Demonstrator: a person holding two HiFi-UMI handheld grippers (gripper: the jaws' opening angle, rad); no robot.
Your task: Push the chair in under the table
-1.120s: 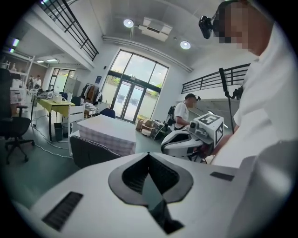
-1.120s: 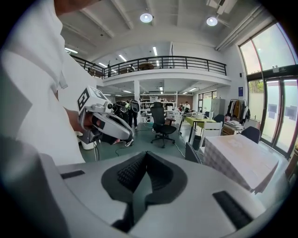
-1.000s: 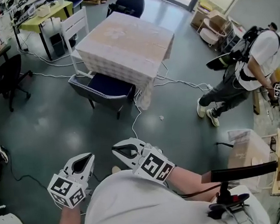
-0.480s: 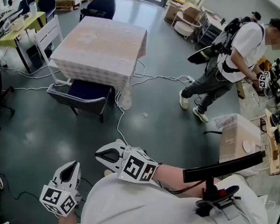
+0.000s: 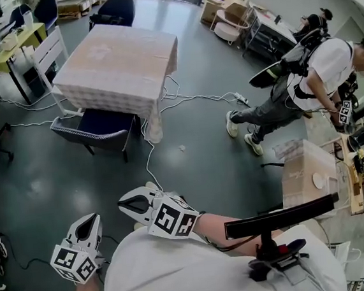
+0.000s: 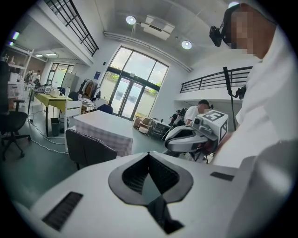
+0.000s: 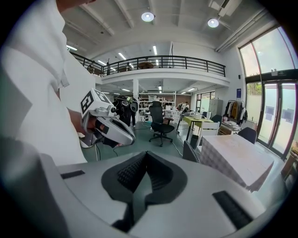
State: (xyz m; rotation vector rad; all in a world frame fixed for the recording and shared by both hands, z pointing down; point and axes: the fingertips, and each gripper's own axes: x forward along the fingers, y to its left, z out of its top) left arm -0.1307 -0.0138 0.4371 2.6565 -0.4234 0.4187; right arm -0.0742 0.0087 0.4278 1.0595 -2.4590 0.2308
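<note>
The table (image 5: pixel 118 63), draped in a pale cloth, stands well ahead of me across the floor. A dark blue chair (image 5: pixel 96 128) sits at its near side, seat partly under the cloth and back toward me. Both grippers hang close to my body, far from the chair. My left gripper (image 5: pixel 89 223) is shut and empty, and so is my right gripper (image 5: pixel 127 203) beside it. In the left gripper view the jaws (image 6: pixel 149 157) meet, with the chair (image 6: pixel 86 148) and table (image 6: pixel 103 128) beyond. From the right gripper (image 7: pixel 145 159), the chair (image 7: pixel 191 152) and table (image 7: pixel 238 159) lie to the right.
White cables (image 5: pixel 150 159) trail over the floor from the table toward me. A person (image 5: pixel 310 78) bends over a bench at the right. A white chair (image 5: pixel 47 53) and a dark office chair (image 5: pixel 115 10) stand by the table's far sides. A clear bin (image 5: pixel 303 173) sits at my right.
The head view has swung right, so the table and chair now sit further left in the picture. Both grippers stay shut near my body.
</note>
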